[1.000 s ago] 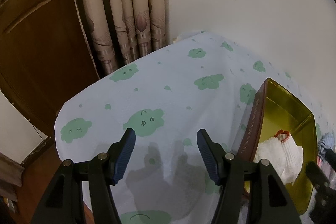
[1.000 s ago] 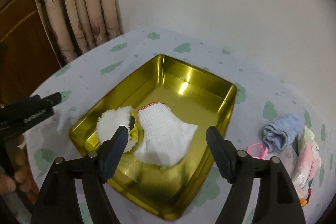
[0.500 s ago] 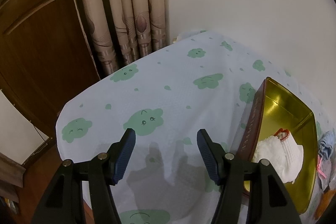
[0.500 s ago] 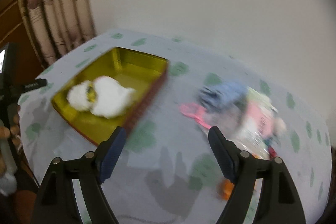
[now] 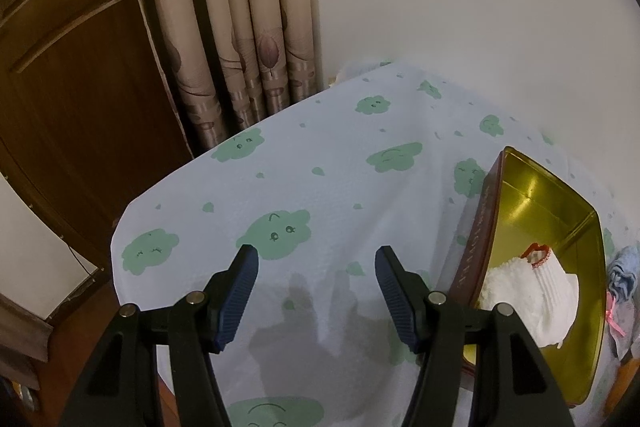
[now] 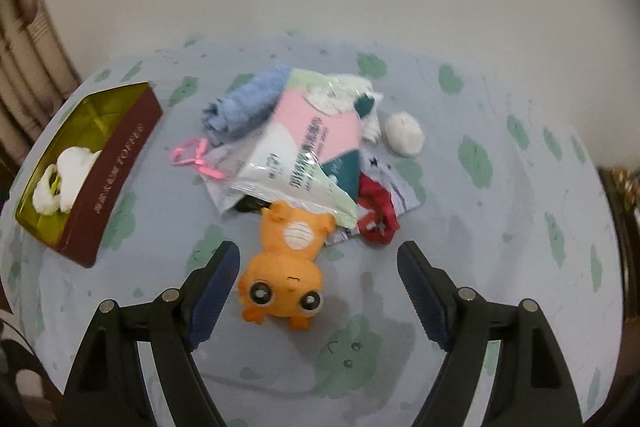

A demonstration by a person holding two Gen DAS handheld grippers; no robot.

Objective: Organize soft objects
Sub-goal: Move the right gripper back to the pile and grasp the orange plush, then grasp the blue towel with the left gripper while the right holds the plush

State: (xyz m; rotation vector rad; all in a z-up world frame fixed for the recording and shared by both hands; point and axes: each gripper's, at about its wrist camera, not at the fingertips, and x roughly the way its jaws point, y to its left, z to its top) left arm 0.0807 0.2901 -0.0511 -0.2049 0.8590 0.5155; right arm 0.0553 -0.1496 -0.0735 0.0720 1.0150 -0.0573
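Left gripper (image 5: 316, 259) is kept spread and empty over the cloud-print tablecloth (image 5: 340, 167), unmoved since a second ago. Gold tin (image 6: 86, 125), previously centred in the right wrist view, is now seen at 9 o'clock, the white sock (image 6: 66, 171) inside it. Right gripper (image 6: 318, 257) is held spread, nothing pinched, now shifted over the orange plush toy (image 6: 286, 267); the soft pile (image 6: 304, 143) is seen at 12 o'clock of the toy.
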